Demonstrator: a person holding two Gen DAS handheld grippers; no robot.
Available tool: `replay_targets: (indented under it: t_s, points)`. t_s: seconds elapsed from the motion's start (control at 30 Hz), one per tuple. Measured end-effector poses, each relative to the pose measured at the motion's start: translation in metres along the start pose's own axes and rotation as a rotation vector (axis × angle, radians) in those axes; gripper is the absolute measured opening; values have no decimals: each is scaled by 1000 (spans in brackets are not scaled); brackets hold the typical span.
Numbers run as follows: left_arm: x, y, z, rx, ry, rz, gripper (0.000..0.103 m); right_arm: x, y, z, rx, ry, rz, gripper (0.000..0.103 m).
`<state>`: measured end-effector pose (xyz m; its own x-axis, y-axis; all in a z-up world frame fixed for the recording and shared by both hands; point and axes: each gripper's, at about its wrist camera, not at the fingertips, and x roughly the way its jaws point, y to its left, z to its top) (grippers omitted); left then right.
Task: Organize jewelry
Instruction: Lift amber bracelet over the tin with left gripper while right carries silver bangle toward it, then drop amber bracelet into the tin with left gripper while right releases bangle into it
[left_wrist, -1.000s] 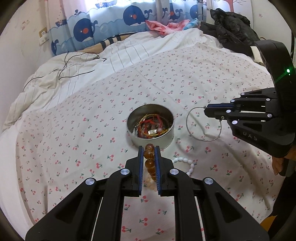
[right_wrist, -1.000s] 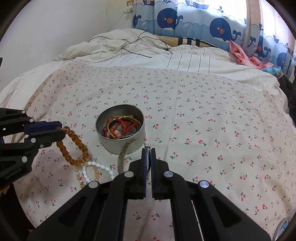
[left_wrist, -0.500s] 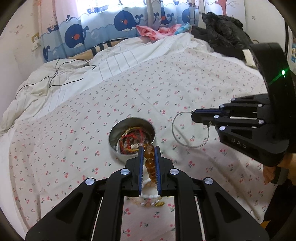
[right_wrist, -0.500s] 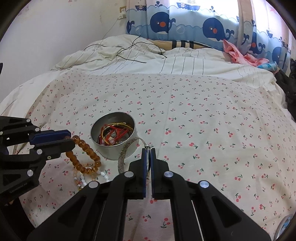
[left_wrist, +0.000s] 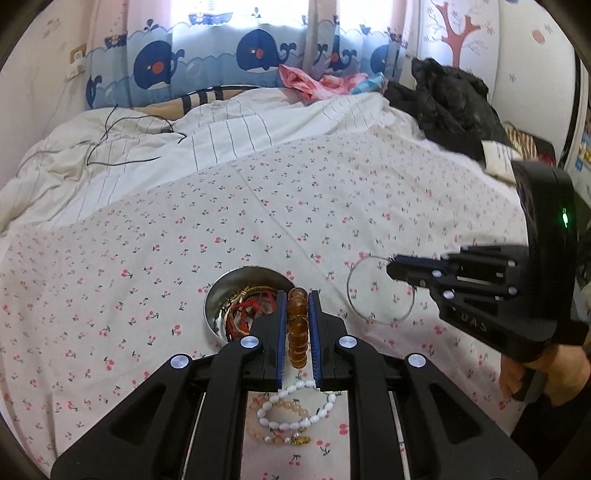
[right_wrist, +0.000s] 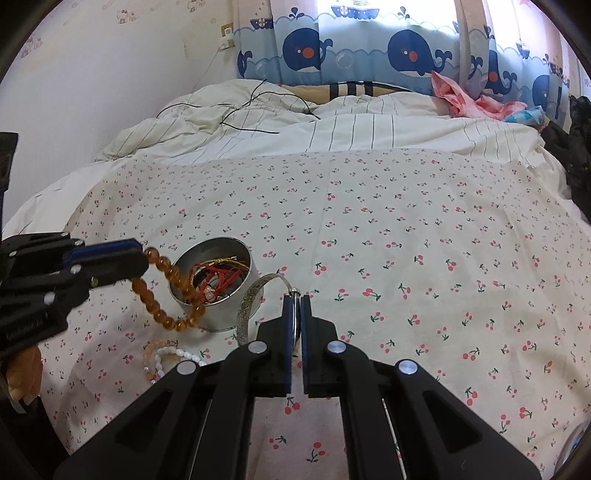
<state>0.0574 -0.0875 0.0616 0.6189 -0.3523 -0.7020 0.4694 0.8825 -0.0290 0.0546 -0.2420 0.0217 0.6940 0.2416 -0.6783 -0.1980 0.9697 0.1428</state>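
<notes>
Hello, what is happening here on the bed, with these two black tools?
A person is tidying jewelry into a round tin on the cherry-print sheet. The left gripper is shut on an amber bead bracelet, which hangs beside the tin. The right gripper is shut on a thin silver bangle, held above the sheet. The tin already holds red and gold pieces. A white bead bracelet and a peach one lie on the sheet.
</notes>
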Motion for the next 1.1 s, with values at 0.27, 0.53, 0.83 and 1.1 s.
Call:
replay_targets:
  t_s: [0.27,0.53,0.83,1.1]
  points:
    - [8,26,6,-114,-8,-70,10,3,-5,2,31,0,28,5]
    - [20,34,17,-179,-54,-132,10,4,2,7,53,-13,64,5]
    - [78,63,2,-275,160,82,11,14,14,19,72,-22,85,5]
    - [61,68,-5,-222,140,167,28,39,39,29,61,-9,102,5]
